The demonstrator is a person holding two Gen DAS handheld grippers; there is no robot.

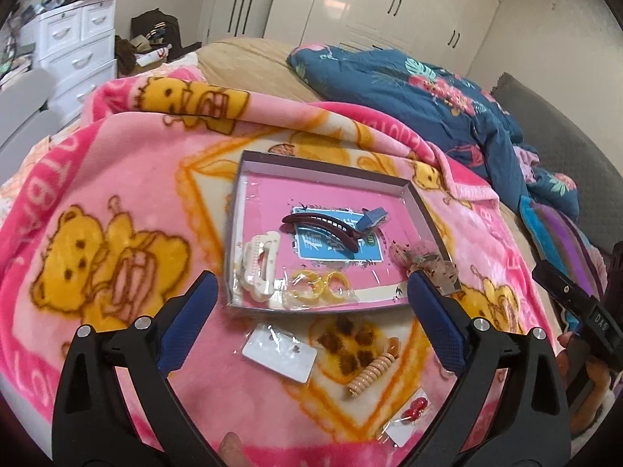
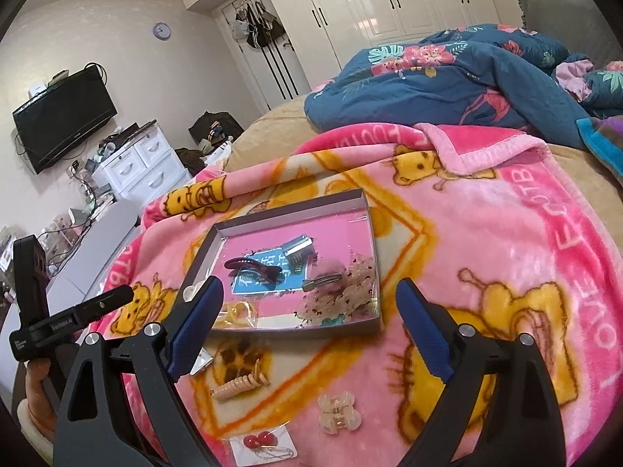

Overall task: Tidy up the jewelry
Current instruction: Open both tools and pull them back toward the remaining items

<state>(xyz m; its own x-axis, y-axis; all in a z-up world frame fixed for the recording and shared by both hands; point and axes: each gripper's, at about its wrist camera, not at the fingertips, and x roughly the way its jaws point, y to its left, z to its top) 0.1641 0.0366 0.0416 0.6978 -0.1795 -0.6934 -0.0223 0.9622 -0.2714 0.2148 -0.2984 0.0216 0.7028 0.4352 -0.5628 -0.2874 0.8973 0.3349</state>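
A shallow grey box with a pink floor [image 1: 268, 210] [image 2: 335, 233] lies on the pink bear blanket. In it are a dark red banana clip [image 1: 323, 227] [image 2: 253, 266], a white claw clip [image 1: 259, 268], bagged yellow rings [image 1: 319, 286] [image 2: 237, 313], a blue clip [image 1: 372, 220] and a speckled hair clip [image 1: 424, 262] [image 2: 342, 292]. Outside, nearer me, lie a white earring card [image 1: 280, 354], a peach spiral hair tie [image 1: 373, 373] [image 2: 243, 385], bagged red earrings [image 1: 414, 412] [image 2: 259, 441] and a small cream claw clip [image 2: 337, 414]. My left gripper [image 1: 311, 311] and right gripper [image 2: 309, 317] are open and empty above these.
The blanket [image 1: 117, 179] covers a bed with a blue floral quilt [image 1: 428, 89] [image 2: 447, 74] behind it. White drawers [image 1: 78, 46] and a TV [image 2: 62, 116] stand at the left. Wardrobes [image 2: 389, 0] line the far wall.
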